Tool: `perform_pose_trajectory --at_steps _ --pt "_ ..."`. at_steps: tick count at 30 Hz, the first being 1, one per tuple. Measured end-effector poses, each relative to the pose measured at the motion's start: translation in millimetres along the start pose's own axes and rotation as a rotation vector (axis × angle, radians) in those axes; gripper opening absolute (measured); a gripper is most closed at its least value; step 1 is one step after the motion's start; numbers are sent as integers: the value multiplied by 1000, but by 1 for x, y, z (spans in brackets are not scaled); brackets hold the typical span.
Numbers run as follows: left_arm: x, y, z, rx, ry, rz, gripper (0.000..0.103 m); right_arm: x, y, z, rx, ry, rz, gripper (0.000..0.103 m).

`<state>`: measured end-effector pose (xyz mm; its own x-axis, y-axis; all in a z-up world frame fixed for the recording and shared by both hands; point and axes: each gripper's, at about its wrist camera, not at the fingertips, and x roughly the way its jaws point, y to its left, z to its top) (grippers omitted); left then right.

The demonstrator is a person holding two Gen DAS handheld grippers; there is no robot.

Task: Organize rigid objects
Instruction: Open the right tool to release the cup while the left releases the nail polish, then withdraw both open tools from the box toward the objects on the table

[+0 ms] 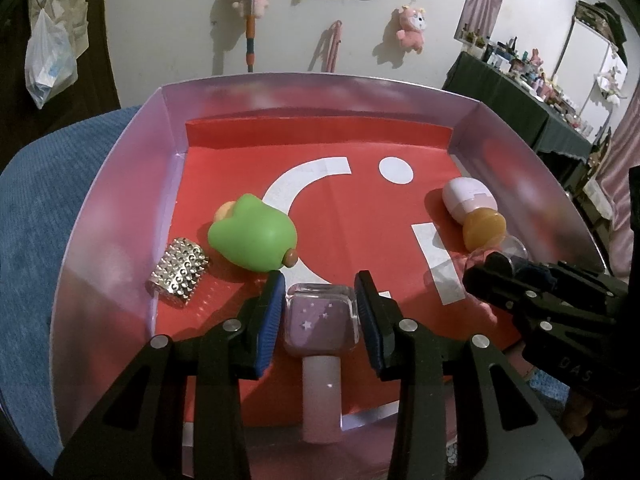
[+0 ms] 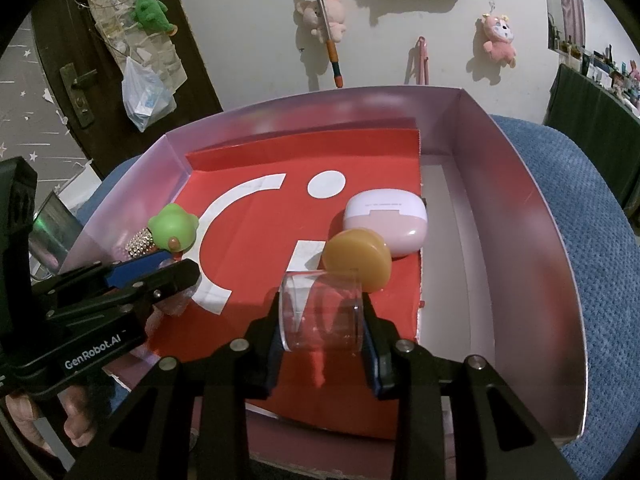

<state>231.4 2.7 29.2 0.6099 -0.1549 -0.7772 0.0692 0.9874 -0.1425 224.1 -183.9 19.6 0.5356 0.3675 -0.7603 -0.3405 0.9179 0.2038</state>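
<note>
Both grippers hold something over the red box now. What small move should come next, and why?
Probably lower the left gripper a little and open it. It is shut on the purple bottle, which hangs just above bare red floor of the box, clear of the green toy. The right gripper, shut on the clear cup, can wait.

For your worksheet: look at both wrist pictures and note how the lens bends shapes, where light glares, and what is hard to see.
Left wrist view: fisheye bows the box wall; dark corners; soft glare on the lilac sides. Right wrist view: same curving; the clear cup in the right claw is nearly invisible, red floor showing through; the orange disc casts a soft shadow.
</note>
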Motion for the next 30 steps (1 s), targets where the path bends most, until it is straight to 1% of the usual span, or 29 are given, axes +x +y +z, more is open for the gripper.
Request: perform_pose_trajectory --at_steps 5,7,8,9,10,11,13,14,17,19,21,26,28,29,30 --pt "-2 1 0 -2 -1 2 35 0 0 0 -1 0 -1 36" --pt "-2 1 -1 0 -3 5 37 0 0 0 -2 0 -1 36" --pt "-3 0 -1 2 -7 6 42 0 1 0 -3 -1 -2 36" --pt "-4 -1 -1 3 -12 10 49 0 1 0 -4 -2 -1 36" --pt "-6 -1 -1 5 -21 18 53 -1 1 0 -6 -2 -1 36" --pt "-7 -1 -1 7 -32 24 56 -1 2 0 -8 -3 -2 37" --pt "-12 -2 -1 10 -49 31 57 -2 3 0 -9 -6 -1 41" --pt "-14 -3 -1 11 -54 28 57 -3 3 0 -10 -8 0 46" --pt "-18 -6 -3 21 -63 39 58 -6 4 -1 -10 -17 0 47" --pt "-21 -8 -4 32 -72 50 62 -8 3 -2 -9 -21 4 48" --pt "-25 -10 -4 43 -85 61 63 -11 4 -3 -8 -27 11 53" --pt "-38 -15 -7 62 -120 79 63 -22 7 -4 -12 -47 26 60" --pt "-42 -17 -9 68 -128 84 67 -28 9 -6 -18 -58 29 62" --pt "-44 -18 -10 69 -133 88 72 -32 10 -7 -22 -66 29 64" --pt "-46 -18 -11 70 -139 91 73 -33 11 -7 -24 -71 28 65"
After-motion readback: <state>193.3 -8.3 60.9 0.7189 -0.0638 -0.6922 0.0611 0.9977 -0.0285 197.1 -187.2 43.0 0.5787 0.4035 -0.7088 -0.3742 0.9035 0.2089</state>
